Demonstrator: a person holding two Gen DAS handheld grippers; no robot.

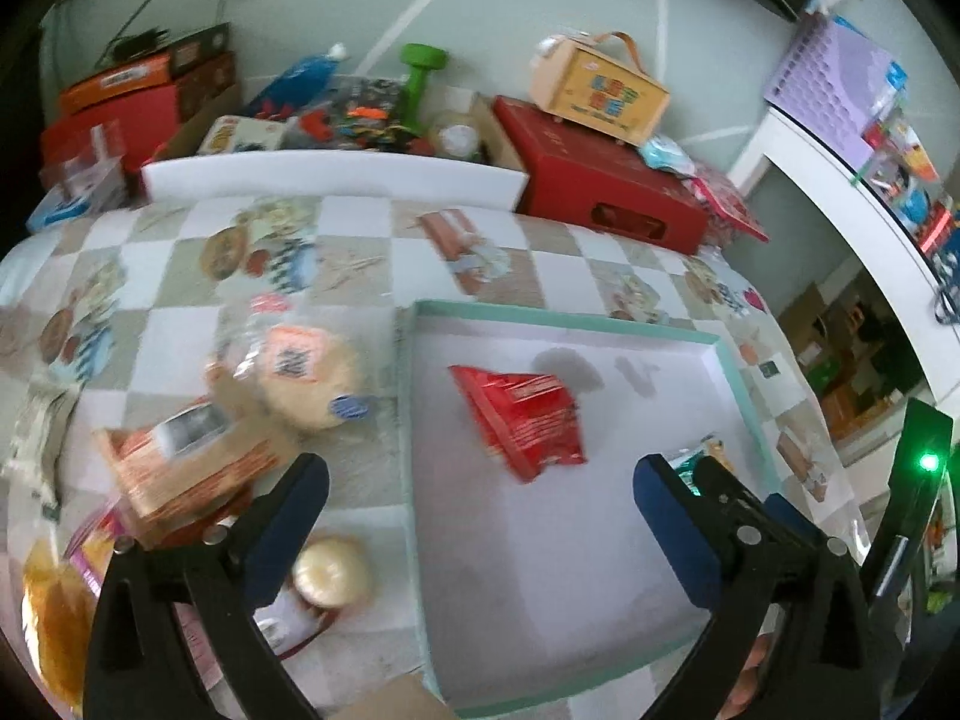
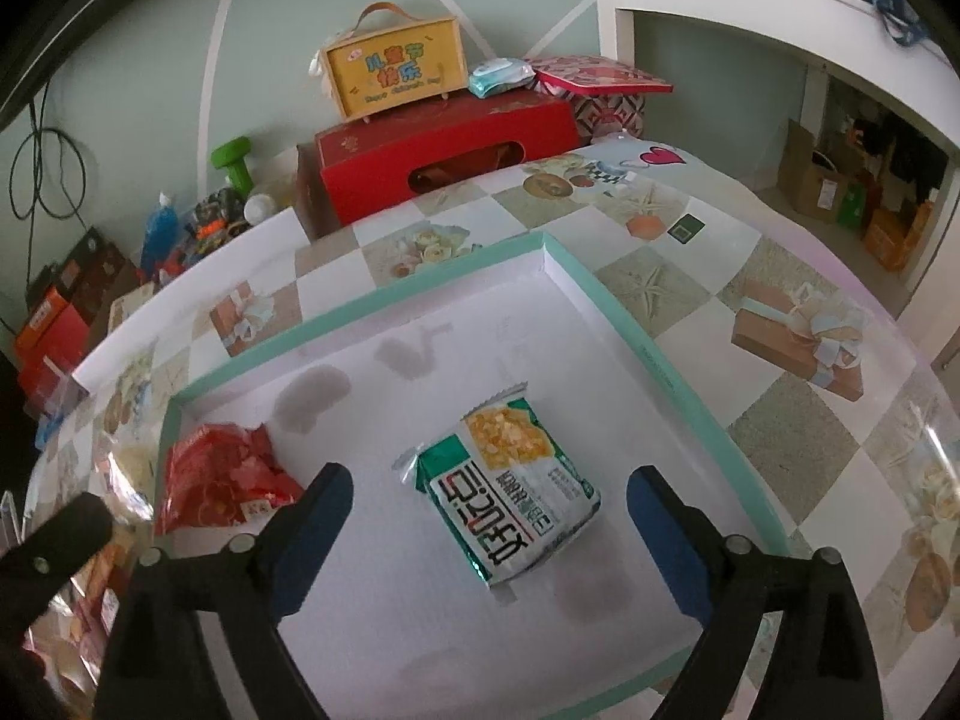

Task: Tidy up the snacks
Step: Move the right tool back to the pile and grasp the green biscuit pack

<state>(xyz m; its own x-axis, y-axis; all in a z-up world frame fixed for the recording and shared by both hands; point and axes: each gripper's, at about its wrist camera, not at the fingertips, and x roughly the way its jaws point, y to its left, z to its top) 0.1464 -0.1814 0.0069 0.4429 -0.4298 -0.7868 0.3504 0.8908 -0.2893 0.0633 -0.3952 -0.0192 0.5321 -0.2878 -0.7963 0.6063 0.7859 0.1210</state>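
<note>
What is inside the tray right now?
Two snacks lie in the tray: a red packet by its left wall and a green-white packet near the middle, apart. Grey stains mark the floor. The near edge is hidden behind the open right gripper.

1. The tray (image 2: 660, 360) had a mint-green rim and a white floor with faint grey stains.
2. The snack packet (image 2: 510, 486) in it was teal and white, with a picture of yellow flakes.
3. The other packet (image 1: 522, 420) was red.
4. The bench cloth (image 2: 780, 276) was chequered white and beige, printed with gift boxes, starfish and a red heart.
5. Both pairs of tongs (image 2: 489, 516) were black with blue pads.
6. The big box (image 2: 444, 144) behind was red; the small case (image 2: 393, 75) on it was yellow.
</note>
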